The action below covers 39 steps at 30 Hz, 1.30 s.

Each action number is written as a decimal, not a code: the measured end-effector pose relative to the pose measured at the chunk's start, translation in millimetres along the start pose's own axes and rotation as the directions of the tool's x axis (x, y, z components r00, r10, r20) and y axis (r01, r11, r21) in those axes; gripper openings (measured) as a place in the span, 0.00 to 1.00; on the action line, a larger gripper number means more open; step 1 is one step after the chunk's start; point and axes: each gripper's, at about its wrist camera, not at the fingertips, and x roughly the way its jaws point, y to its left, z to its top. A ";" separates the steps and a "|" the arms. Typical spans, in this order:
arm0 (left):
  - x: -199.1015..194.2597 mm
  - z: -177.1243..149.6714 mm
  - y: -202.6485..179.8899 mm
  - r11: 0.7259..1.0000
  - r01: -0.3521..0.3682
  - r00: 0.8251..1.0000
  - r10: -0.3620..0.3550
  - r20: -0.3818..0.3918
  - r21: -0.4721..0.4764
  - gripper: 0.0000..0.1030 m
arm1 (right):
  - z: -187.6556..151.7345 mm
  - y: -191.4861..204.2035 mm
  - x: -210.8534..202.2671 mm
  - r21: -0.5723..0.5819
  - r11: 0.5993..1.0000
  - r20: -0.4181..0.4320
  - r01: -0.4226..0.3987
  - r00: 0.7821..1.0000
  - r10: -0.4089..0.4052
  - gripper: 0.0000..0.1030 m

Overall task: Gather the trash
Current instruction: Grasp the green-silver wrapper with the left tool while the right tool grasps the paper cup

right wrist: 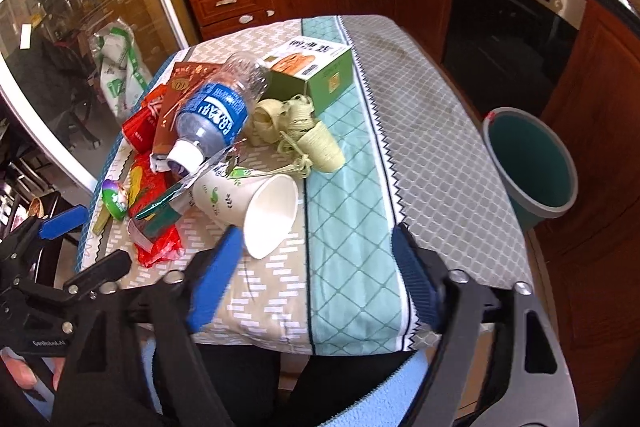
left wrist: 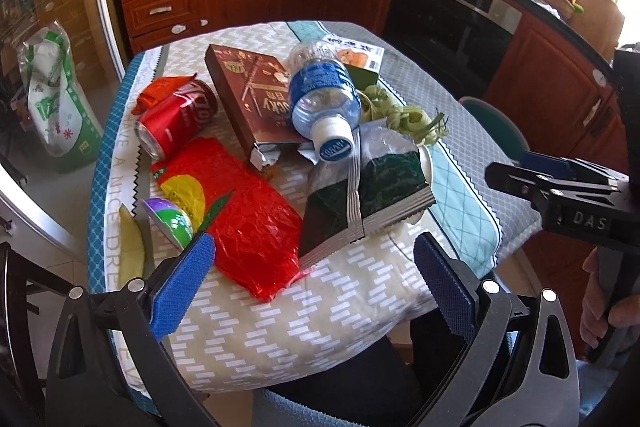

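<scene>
Left claw (left wrist: 316,279) open, empty, over the table's (left wrist: 340,307) near edge. Ahead: red wrapper (left wrist: 248,211), dark green packet (left wrist: 360,203), water bottle (left wrist: 324,95) lying on brown box (left wrist: 248,95), cola can (left wrist: 176,119) toward left edge.

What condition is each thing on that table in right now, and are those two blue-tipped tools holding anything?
Water bottle: capped, on its side.
Cola can: on its side, dented.
Paper cup: tipped over, empty.
Brown snack box: end torn open.
Red foil bag: flat, crumpled.
Bin: upright, empty.
Left gripper: open, empty.
Right gripper: open, empty.
</scene>
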 end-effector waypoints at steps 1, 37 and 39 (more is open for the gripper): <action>3.4 -0.1 -1.5 1.000 0.002 1.000 -0.002 -0.009 0.008 0.96 | 1.4 1.9 7.9 0.003 1.000 -0.025 -0.031 0.999 0.031 0.50; -16.6 36.5 -42.7 0.991 0.055 0.998 -0.058 0.024 0.122 0.03 | -5.7 -28.7 -0.3 0.068 0.964 -0.094 -0.257 0.960 0.263 0.03; -23.9 43.0 -44.1 0.992 0.043 0.997 -0.049 0.051 0.119 0.03 | -6.1 -36.8 -6.6 0.075 0.968 -0.081 -0.239 0.966 0.245 0.03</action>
